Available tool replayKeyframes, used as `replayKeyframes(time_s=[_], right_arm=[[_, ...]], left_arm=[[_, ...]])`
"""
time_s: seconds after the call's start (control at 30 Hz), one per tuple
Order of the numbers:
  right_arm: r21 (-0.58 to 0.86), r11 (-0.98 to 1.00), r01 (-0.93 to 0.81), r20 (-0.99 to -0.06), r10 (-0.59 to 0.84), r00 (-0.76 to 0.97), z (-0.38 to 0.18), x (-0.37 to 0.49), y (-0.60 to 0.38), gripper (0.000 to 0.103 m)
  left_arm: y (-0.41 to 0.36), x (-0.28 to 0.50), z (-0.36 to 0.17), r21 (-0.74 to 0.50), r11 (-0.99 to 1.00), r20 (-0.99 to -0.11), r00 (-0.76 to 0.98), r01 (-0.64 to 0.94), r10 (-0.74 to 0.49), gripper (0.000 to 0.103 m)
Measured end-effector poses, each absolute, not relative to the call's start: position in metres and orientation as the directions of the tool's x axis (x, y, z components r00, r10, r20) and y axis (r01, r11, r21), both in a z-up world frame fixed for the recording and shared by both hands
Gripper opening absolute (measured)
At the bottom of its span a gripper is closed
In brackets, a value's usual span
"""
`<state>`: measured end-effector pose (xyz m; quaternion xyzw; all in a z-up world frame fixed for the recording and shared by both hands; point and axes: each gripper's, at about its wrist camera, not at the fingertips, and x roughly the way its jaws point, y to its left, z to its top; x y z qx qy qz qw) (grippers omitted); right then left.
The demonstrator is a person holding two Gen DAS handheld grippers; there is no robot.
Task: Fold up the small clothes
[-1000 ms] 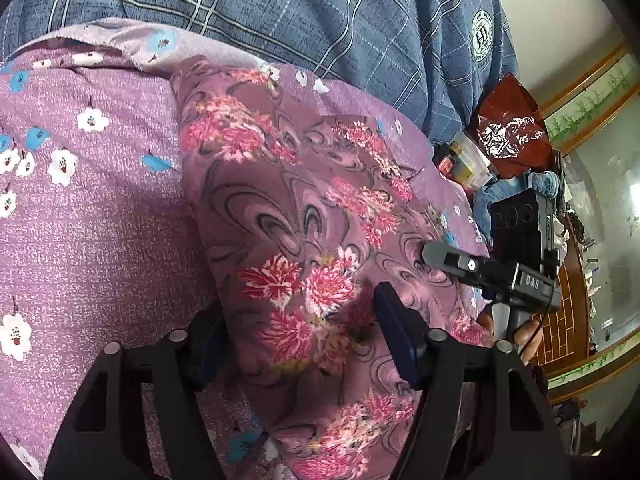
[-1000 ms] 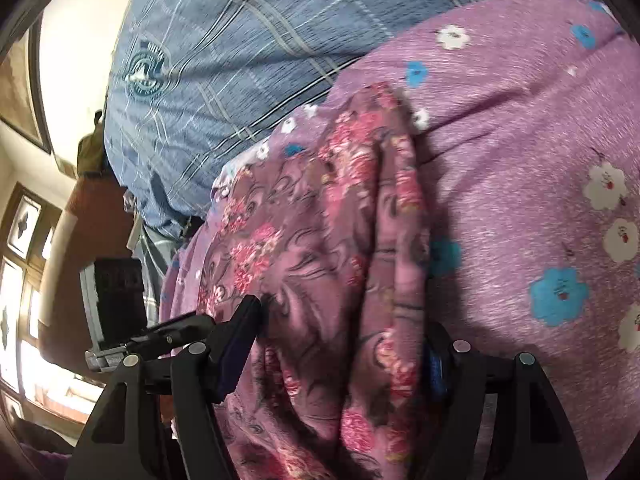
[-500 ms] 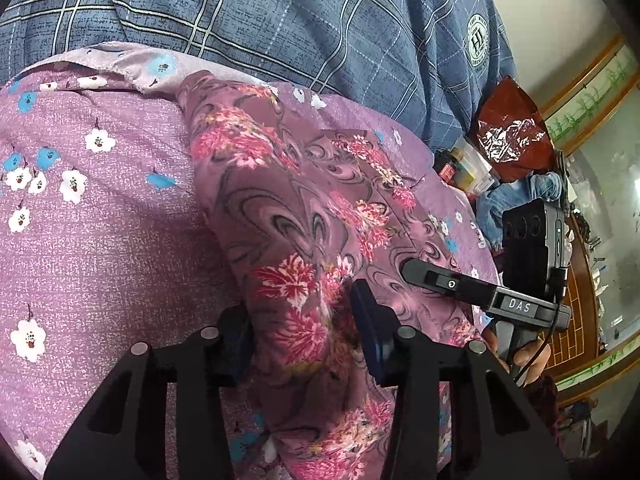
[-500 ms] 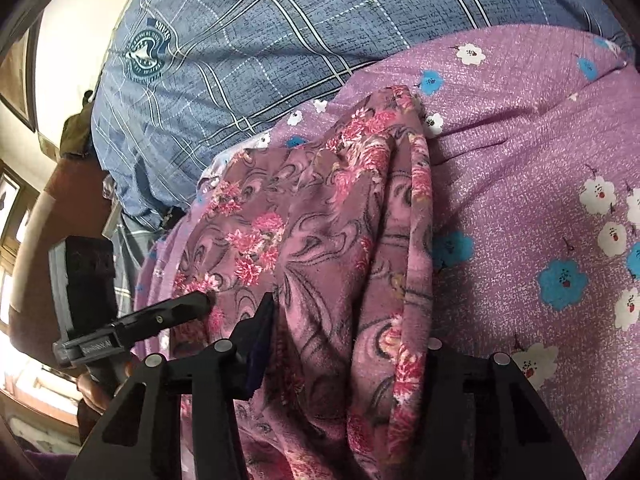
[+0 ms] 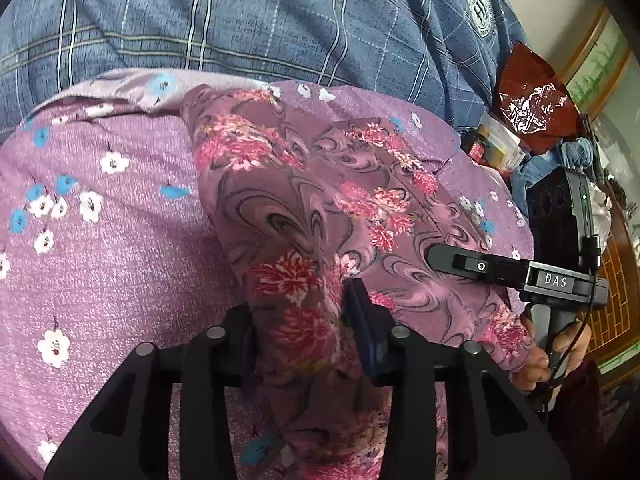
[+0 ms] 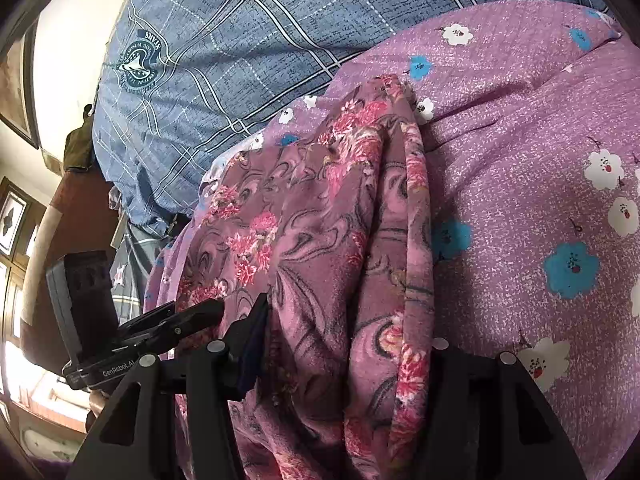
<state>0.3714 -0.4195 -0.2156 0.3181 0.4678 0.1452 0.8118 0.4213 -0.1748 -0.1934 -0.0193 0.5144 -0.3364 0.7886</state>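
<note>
The left gripper (image 5: 300,320) has just been closing, and its two black fingers now pinch a raised fold of the rose-patterned cloth (image 5: 304,208). This garment lies bunched on a purple spread with white and blue blossoms (image 5: 100,248). At the cloth's right edge the right gripper (image 5: 500,270), held by a hand (image 5: 556,348), reaches over the fabric. Beyond the spread stands a person in a blue checked shirt (image 5: 260,16), with a red foil bag (image 5: 532,100) past the right side.

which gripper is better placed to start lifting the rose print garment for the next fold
Left, probably. The left gripper has just been closing and pinches a narrow ridge of the rose print garment; the right gripper straddles a bulkier bunch.
</note>
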Motion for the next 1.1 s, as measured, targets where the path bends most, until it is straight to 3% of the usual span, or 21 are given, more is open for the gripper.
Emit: replayKeyframes(time_s=[0.3, 0.8, 1.1], right_arm=[[0.611, 0.789, 0.069, -0.687, 0.484, 0.542, -0.197, 0.364, -0.412, 0.048], [0.606, 0.794, 0.054, -0.668, 0.470, 0.577, -0.147, 0.327, -0.379, 0.048], [0.630, 0.776, 0.023, -0.644, 0.506, 0.574, -0.141, 0.289, -0.341, 0.048]], left_arm=[[-0.171, 0.416, -0.183, -0.368, 0.769, -0.786, 0.268, 0.523, -0.558, 0.026], [-0.142, 0.380, -0.132, -0.334, 0.767, -0.763, 0.322, 0.547, -0.561, 0.025], [-0.104, 0.344, -0.129, -0.319, 0.783, -0.775, 0.329, 0.535, -0.540, 0.025]])
